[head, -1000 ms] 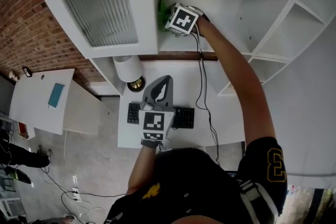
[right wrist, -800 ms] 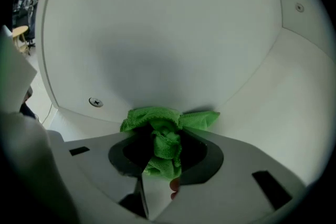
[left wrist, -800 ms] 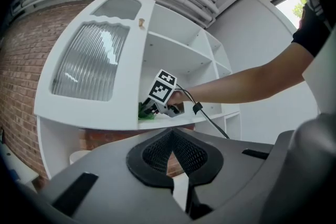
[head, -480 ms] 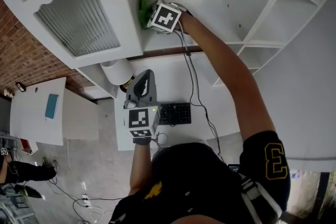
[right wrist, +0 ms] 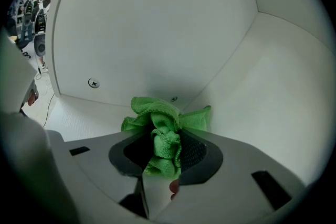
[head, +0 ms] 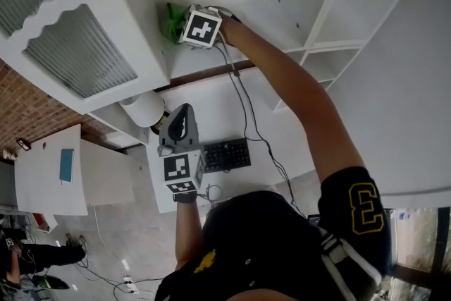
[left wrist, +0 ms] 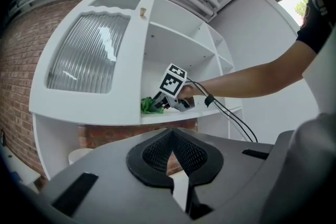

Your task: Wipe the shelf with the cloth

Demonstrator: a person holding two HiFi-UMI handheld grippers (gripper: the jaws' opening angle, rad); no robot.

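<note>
The cloth was a green, fine-pile fabric, bunched into loose folds rather than spread flat. It sat at the left end of the shelf, pressed close into the inner corner where the white panels met. Part of the bunch projected ahead of the jaws toward that corner, and a strip hung down between them.

The right gripper was closed on the cloth, with the fabric pinched between its jaw pads and filling the narrow gap. The gripper lay low over the shelf board with the person's arm reaching in from the right.

Task status, as a judgement: wiping was under way, with the cloth in working position at the left corner. The shelf surface showed no visible dust or marks, so the portion already cleaned could not be determined. The board ran well to the right of the cloth, and that run, together with the front edge, probably remained to be covered. A bunched cloth contacts little surface per pass, so several strokes were likely to be needed.

The left gripper was held low over the desk, well apart from the shelf. Its jaws were fully together and gripped nothing. The ribbed-glass cabinet door stood just beside the shelf's left end.
</note>
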